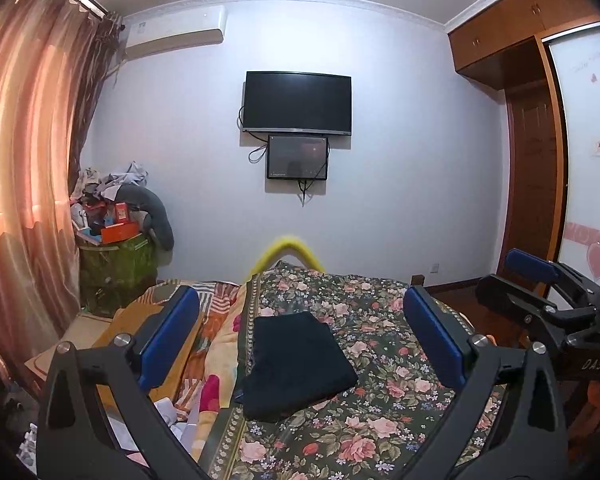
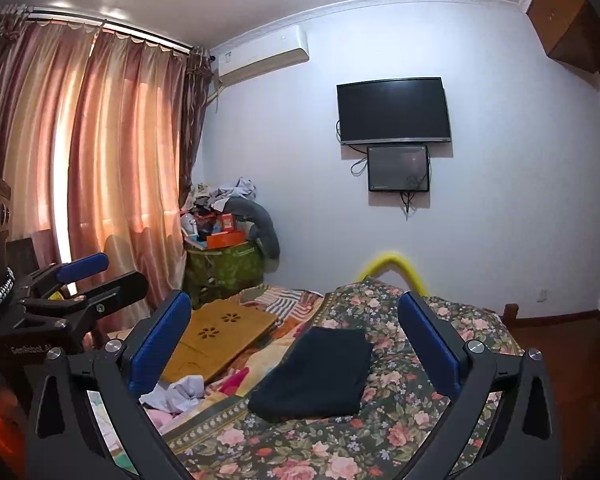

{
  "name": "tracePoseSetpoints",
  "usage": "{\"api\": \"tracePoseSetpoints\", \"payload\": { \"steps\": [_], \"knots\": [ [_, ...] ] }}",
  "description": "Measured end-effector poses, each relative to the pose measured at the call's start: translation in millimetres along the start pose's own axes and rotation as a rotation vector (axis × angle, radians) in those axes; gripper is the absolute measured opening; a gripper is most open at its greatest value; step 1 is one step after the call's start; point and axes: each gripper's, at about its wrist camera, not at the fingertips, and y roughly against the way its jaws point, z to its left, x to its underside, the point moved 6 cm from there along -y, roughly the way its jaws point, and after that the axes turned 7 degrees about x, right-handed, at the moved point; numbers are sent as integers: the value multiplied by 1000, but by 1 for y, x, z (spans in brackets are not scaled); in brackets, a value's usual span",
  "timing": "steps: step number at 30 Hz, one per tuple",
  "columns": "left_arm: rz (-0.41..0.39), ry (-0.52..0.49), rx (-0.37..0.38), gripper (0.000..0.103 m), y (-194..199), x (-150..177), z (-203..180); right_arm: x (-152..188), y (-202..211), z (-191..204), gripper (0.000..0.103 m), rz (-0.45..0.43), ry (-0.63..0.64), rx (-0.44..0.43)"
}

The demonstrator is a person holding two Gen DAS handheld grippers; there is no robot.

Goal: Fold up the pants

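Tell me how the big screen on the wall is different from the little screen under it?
The big TV is much wider than the small screen below. The TV is fully black, while the small screen shows a faint dim picture. The TV hangs higher; the small screen sits right under its lower edge. Both are dark rectangles fixed on the same white wall, with cables dangling beside them.

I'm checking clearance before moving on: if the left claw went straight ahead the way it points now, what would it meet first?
Probably the folded black pants on the floral bedspread. The open left claw points only slightly downward, with the pants lying ahead between its blue pads. Depth is unclear; it might pass over them.
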Motion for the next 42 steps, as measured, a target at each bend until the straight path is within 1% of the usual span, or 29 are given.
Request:
{"api": "tracePoseSetpoints", "payload": {
  "steps": [13, 31, 39, 42],
  "knots": [
    [20, -10, 11, 103, -3, 6, -1, -1, -1, 1, 103, 17, -5, -1],
    [10, -14, 8, 103, 0, 4, -2, -1, 2, -1, 103, 22, -14, -1],
    [10, 3, 33, 103, 0, 3, -3, 0, 3, -5, 103, 21, -22, 7],
    [11, 5, 31, 103, -1, 3, -3, 0, 3, -6, 103, 22, -22, 11]
  ]
}}
